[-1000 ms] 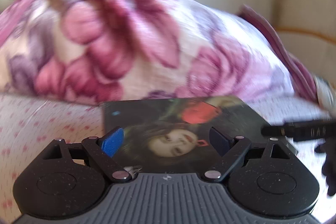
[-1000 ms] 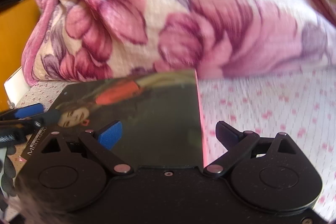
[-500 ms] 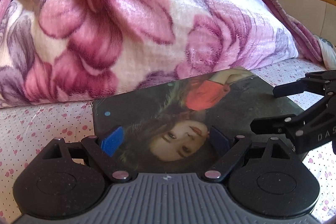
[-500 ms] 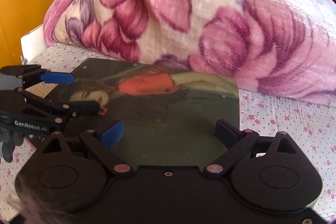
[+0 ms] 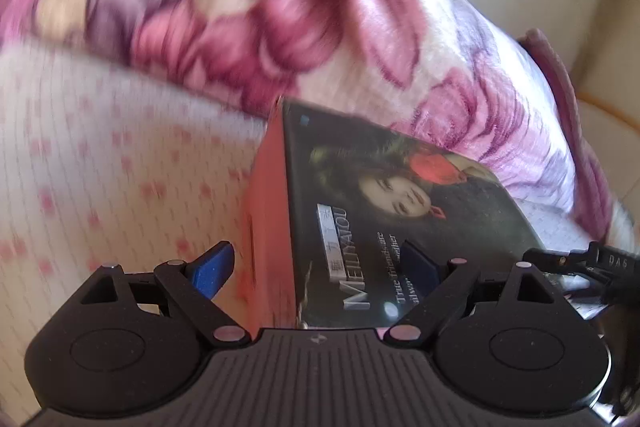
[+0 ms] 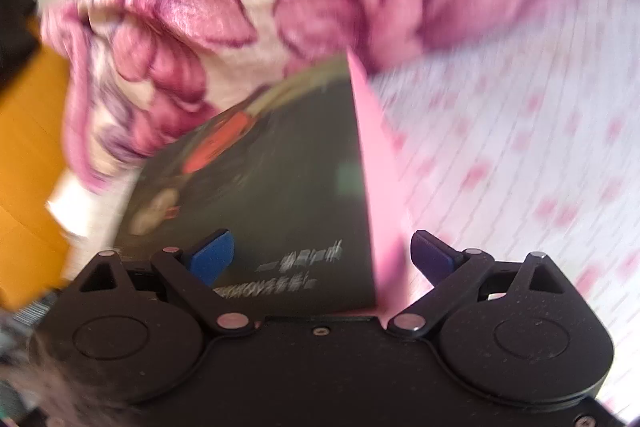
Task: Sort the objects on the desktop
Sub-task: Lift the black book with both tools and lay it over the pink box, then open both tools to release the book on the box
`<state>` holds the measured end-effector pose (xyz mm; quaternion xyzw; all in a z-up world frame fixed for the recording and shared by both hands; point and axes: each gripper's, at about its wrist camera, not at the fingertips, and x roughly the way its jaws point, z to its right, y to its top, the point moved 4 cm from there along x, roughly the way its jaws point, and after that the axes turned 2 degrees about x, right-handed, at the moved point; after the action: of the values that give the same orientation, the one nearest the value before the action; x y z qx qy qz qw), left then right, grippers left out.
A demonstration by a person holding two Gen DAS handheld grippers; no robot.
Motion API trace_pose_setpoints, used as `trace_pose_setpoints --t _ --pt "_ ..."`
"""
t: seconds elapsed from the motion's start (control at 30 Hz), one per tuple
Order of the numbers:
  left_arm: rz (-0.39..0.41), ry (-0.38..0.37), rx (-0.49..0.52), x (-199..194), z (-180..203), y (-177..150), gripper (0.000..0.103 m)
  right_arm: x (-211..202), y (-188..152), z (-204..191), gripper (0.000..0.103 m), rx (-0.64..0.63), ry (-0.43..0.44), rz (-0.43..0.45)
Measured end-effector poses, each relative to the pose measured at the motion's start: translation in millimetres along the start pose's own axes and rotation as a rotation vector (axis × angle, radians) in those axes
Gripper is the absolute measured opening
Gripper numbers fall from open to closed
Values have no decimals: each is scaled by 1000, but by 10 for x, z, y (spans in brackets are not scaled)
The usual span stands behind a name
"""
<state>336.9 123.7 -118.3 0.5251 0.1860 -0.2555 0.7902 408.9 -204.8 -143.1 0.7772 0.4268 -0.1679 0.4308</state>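
- Tipped up now, the dark box point(image 5: 400, 211) shows its pink side; before, it lay flat on the bed point(image 5: 100, 167).
- Left claw point(image 5: 320, 267) is wide open around the box.
- Right claw point(image 6: 324, 255) is wide open around it too.
- Flowered blanket point(image 5: 280, 7) sits just behind.

The left tool point(image 5: 318, 269) has its blue-padded fingers point(image 5: 211, 269) spread wide. The right tool point(image 6: 322, 255) is spread just as wide, tilted, its picture blurred.

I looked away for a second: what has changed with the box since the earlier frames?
The box has tipped up: its pink side now shows between the left gripper fingers, and likewise at the right gripper. Both grippers remain open around it; the floral blanket stays behind.
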Motion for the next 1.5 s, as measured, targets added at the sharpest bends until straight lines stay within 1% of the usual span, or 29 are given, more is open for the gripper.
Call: trace_pose_setpoints --t 0.1,0.13,0.3,0.4,0.47,0.5,0.57,0.63,0.7,0.73,0.8,0.9,1.0,1.07,1.13,1.27,1.37,1.5 --pt "-37 -58 -106 30 -89 -102 90 -6 -88 46 101 52 20 -15" --pt "-46 -65 -123 26 -92 -125 90 -8 -117 62 101 70 27 -20" --pt "-63 -60 -115 -71 -82 -181 90 -162 -343 2 103 85 3 -21" --pt "-71 -59 -107 -134 -95 -210 91 -239 -463 -32 103 80 4 -24" --pt "-76 -58 -102 -176 -104 -230 91 -256 -484 -61 102 59 -3 -23" --pt "-79 -49 -97 -202 -102 -222 91 -270 -476 -44 102 72 -3 -23" --pt "-42 -33 -86 -341 -77 -177 91 -356 -462 -37 102 84 0 -5" --pt "-12 -30 -81 -516 -32 -171 91 -513 -478 -112 102 27 -7 24" --pt "6 8 -48 -697 45 -208 91 -686 -505 -193 102 -32 -29 45" --pt "12 31 -21 -785 97 -240 91 -782 -528 -242 102 -53 -25 51" --pt "-3 73 16 -939 194 -332 91 -969 -589 -349 102 -98 -29 54" --pt "-28 116 53 -1169 331 -498 91 -1239 -714 -511 102 -164 -80 46" --pt "-47 156 79 -1395 471 -657 91 -1515 -870 -645 102 -202 -120 39" --pt "-55 181 116 -1539 584 -754 91 -1691 -982 -720 102 -226 -139 30" --pt "-47 214 136 -1690 678 -834 91 -1843 -1096 -782 102 -237 -156 15" --pt "-62 282 151 -1959 822 -972 91 -2118 -1301 -904 102 -260 -181 30" --pt "-70 286 183 -2145 963 -1061 91 -2256 -1417 -1006 102 -291 -210 45" --pt "-61 281 242 -2367 1177 -1200 91 -2443 -1548 -1109 102 -311 -226 66"
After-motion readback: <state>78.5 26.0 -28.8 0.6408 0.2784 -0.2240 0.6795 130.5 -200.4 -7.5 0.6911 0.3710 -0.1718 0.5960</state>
